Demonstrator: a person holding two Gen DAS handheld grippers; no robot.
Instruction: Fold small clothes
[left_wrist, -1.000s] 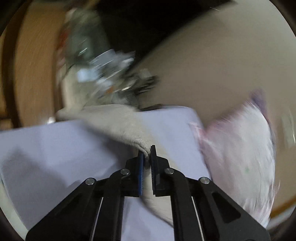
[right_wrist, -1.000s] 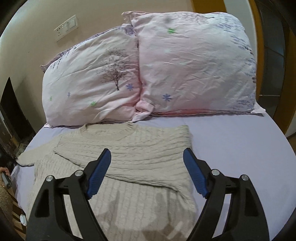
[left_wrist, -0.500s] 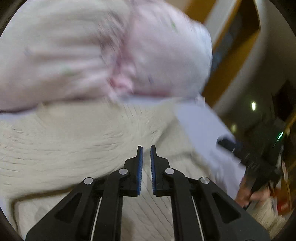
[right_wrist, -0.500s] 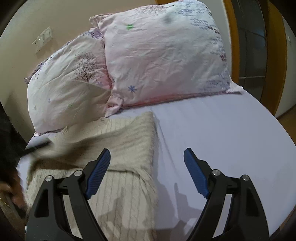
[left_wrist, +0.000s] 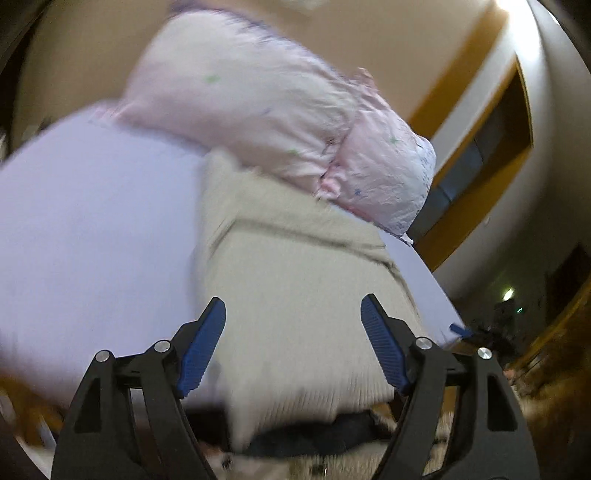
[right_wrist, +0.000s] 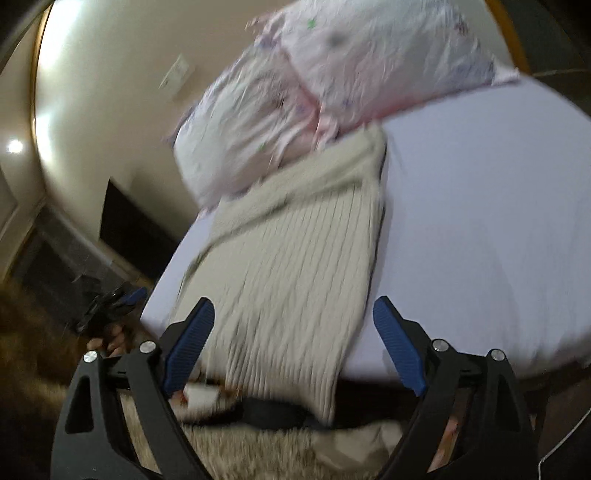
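Observation:
A cream cable-knit sweater (left_wrist: 295, 280) lies on the lavender bed sheet (left_wrist: 92, 229), both sleeves folded in so it forms a long narrow strip; its hem hangs over the near bed edge. It also shows in the right wrist view (right_wrist: 291, 266). My left gripper (left_wrist: 293, 339) is open and empty, just above the sweater's lower part. My right gripper (right_wrist: 293, 339) is open and empty, above the sweater's hem end. The left gripper also shows at the left of the right wrist view (right_wrist: 110, 306). Both views are motion-blurred.
Two pink floral pillows (right_wrist: 332, 92) lie at the head of the bed against a beige wall. Bare lavender sheet (right_wrist: 480, 221) lies right of the sweater. A dark cabinet (right_wrist: 129, 225) stands left of the bed. A shaggy rug (right_wrist: 280, 450) lies below the bed edge.
My left gripper carried the sleeve across the sweater, let it go and opened wide. Both grippers have drawn back toward the hem end of the bed.

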